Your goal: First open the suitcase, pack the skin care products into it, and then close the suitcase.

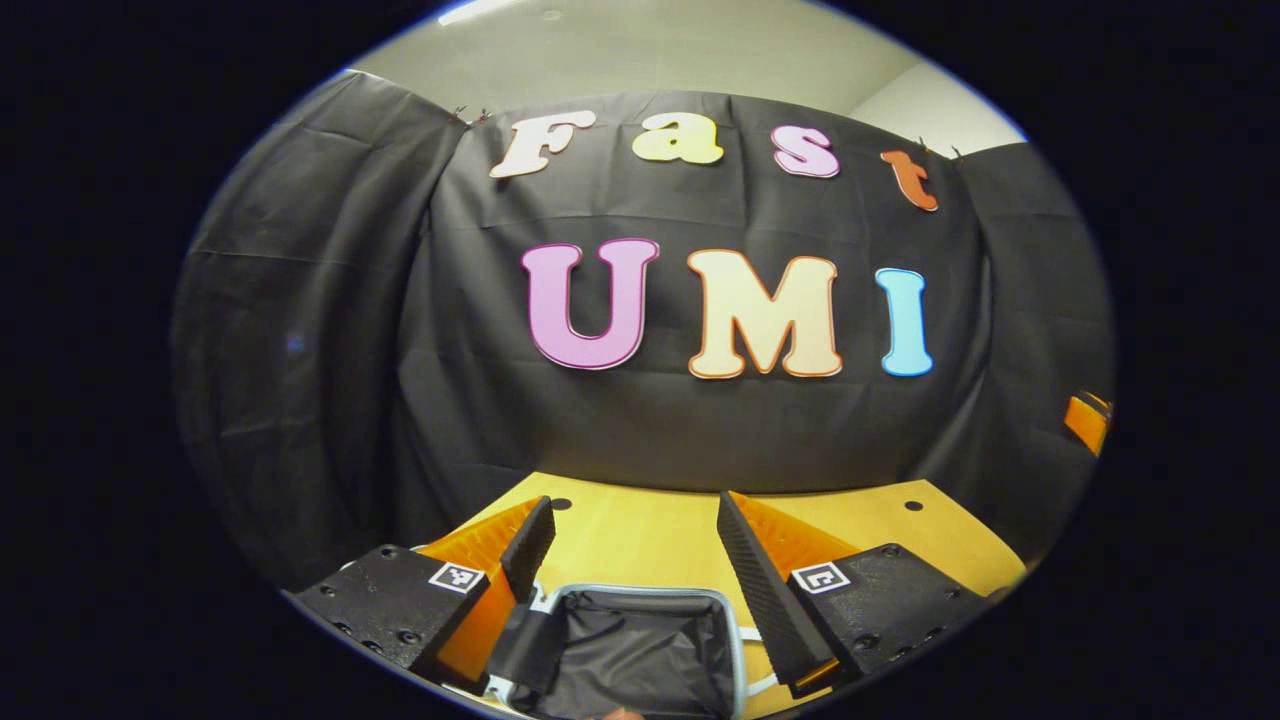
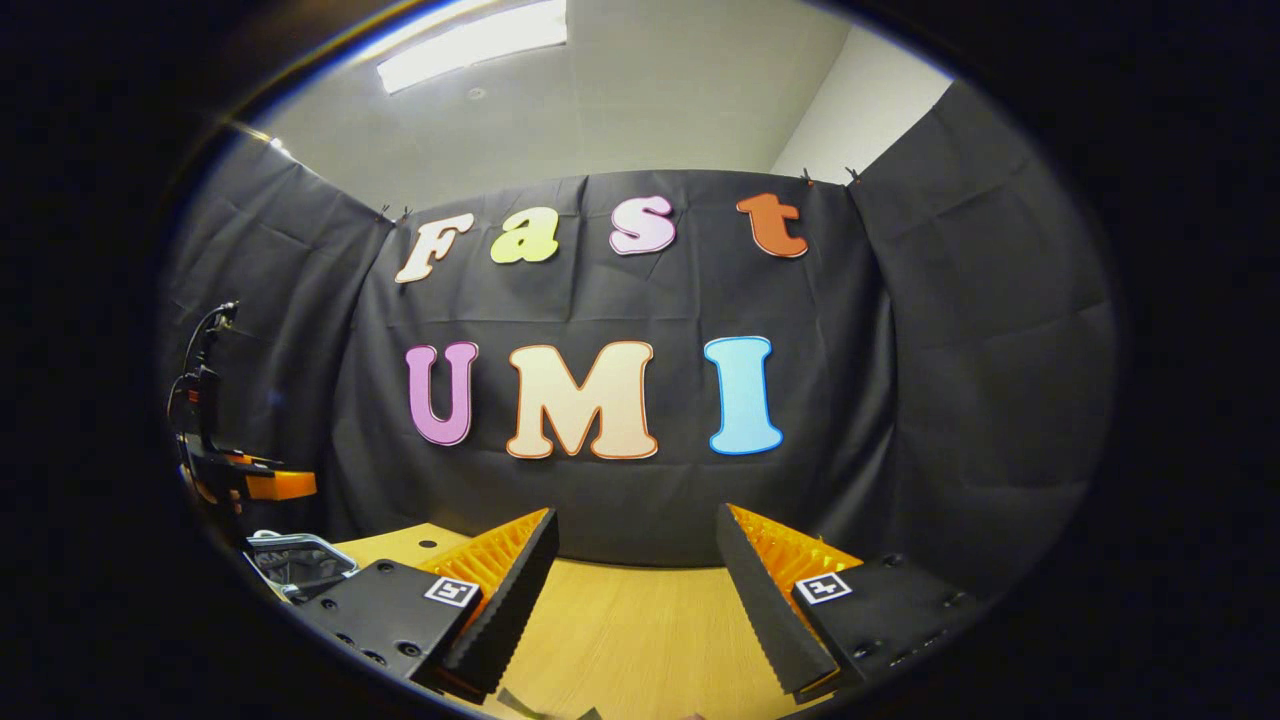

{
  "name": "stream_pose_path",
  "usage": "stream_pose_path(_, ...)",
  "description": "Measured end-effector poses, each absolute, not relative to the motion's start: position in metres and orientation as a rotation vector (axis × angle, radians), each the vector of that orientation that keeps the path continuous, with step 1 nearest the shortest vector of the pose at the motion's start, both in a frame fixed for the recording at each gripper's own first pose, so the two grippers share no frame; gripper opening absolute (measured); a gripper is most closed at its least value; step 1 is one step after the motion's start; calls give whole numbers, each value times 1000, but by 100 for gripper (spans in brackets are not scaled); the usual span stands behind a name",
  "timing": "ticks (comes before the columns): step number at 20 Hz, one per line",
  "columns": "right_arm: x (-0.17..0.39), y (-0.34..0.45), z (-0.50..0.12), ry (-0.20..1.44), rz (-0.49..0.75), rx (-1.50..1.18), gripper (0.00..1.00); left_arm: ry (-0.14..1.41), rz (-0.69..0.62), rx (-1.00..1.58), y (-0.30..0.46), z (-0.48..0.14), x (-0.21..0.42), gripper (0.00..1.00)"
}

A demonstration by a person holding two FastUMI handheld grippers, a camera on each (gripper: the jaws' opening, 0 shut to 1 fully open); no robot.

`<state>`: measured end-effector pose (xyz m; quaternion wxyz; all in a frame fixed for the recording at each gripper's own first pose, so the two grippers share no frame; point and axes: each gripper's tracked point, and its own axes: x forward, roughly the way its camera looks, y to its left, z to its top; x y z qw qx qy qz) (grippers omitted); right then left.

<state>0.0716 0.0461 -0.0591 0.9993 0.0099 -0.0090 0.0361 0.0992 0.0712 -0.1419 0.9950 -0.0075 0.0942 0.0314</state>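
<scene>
With each hand-held gripper (image 1: 635, 585) (image 2: 632, 600) spread and empty, take the open suitcase (image 1: 640, 640) by its stiff rim – the lining looks soft.

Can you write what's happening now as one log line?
suitcase: black fabric-lined suitcase open on yellow wooden table | left tongs: open, above it | right tongs: open, holding nothing

1. The left gripper view looks forward and level from low over the wooden table (image 1: 640, 540), close above the open suitcase (image 1: 630, 640), facing the black cloth back wall (image 1: 700, 430).
2. The right gripper view faces the same wall (image 2: 620, 500) from farther right, with the suitcase (image 2: 300, 562) at its left edge.
3. Both views share wall, table (image 2: 620, 620) and suitcase.
</scene>
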Motion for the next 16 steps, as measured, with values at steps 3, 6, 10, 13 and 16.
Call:
stream_pose_path(3,64,31,-66,-8,94,26,98,190,33,-19,33,-145,90,94)
stream_pose_path(6,56,19,-69,-18,108,29,98,196,-24,-34,-15,-156,79,94)
stream_pose_path(10,41,10,-87,17,122,31,98,260,-141,-61,-82,-193,60,95)
stream_pose_path(13,35,3,-93,42,128,4,98,317,-191,-70,-111,-224,49,95)
stream_pose_path(16,30,-2,-98,67,127,5,98,374,-239,-88,-135,-254,39,96)
